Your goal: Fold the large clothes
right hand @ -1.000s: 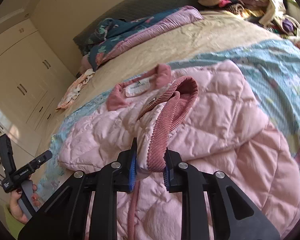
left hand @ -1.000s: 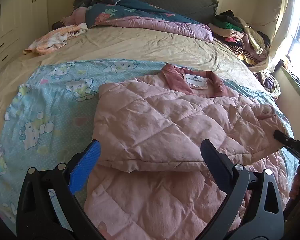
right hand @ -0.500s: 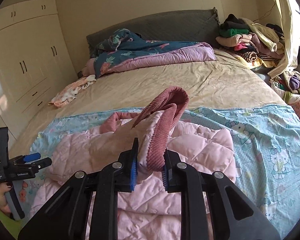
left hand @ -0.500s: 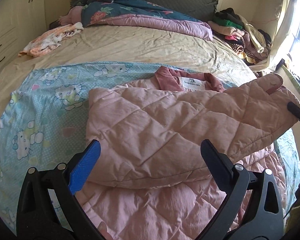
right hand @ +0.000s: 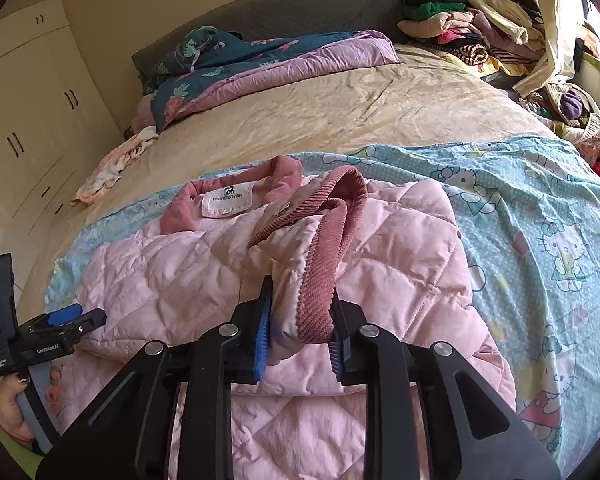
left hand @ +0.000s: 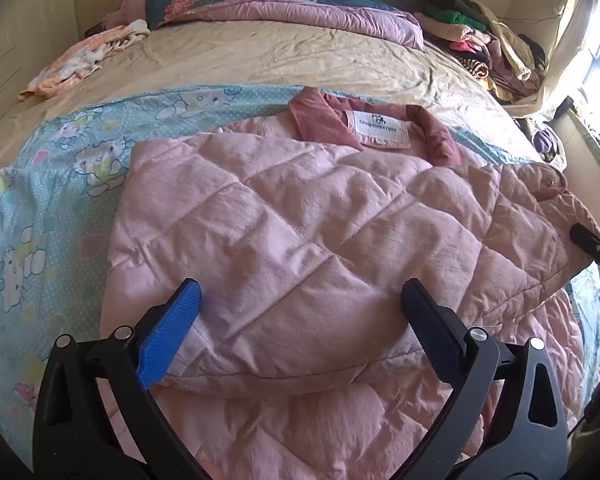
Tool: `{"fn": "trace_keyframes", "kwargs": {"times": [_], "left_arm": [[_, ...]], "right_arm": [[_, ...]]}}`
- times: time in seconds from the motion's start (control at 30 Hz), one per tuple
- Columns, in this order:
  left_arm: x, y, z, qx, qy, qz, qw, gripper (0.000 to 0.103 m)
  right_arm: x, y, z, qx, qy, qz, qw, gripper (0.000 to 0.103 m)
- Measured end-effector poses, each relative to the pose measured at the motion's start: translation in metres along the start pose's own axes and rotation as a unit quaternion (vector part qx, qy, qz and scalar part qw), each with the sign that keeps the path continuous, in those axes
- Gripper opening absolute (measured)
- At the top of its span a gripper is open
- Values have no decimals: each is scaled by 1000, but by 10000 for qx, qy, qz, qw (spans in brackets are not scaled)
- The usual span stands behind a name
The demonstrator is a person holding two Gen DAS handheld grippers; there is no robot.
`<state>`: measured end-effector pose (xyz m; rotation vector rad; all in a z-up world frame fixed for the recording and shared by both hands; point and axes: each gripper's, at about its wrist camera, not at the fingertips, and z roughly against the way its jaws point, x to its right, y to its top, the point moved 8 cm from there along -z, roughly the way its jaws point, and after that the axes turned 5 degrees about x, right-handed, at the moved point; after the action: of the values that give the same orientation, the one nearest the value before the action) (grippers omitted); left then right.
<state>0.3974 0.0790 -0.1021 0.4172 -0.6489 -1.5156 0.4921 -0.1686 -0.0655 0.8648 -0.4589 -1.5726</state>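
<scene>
A pink quilted jacket lies on the bed, its dark pink collar and white label at the far side. One sleeve is folded across the body. My left gripper is open and empty just above the folded part near the jacket's left edge. My right gripper is shut on the sleeve's ribbed dark pink cuff and holds it over the jacket. The left gripper also shows at the left edge of the right wrist view.
The jacket lies on a blue cartoon-cat sheet over a tan bedspread. A purple and teal quilt lies by the headboard, a clothes pile at the far right, a small orange garment at the far left. Wardrobes stand on the left.
My right gripper has carried the cuff back down and left over the jacket body. The left gripper has moved forward and lower over the folded part.
</scene>
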Motion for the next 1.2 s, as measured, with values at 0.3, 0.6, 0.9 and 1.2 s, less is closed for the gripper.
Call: {"fn": "trace_keyframes", "kwargs": {"times": [0.3,0.6,0.9,1.2], "left_arm": [[-10,-10,-22,-250,7,141,9996,94],[-13,-16,-37,-238,-14,141,9996,95],[-17,-17,-39,-151,-117,177,9997,95],[-16,-18,-33,-82,-80,105,9999,95]], "right_arm": [[3,7,15,164,-69,-197,9996,64],[-54,3,11,41,371,493,9981,66],[-93,-30,-38,-781,361,1050,9907,66],[-74,-67,-90,-1178,16,888,9891,68]]}}
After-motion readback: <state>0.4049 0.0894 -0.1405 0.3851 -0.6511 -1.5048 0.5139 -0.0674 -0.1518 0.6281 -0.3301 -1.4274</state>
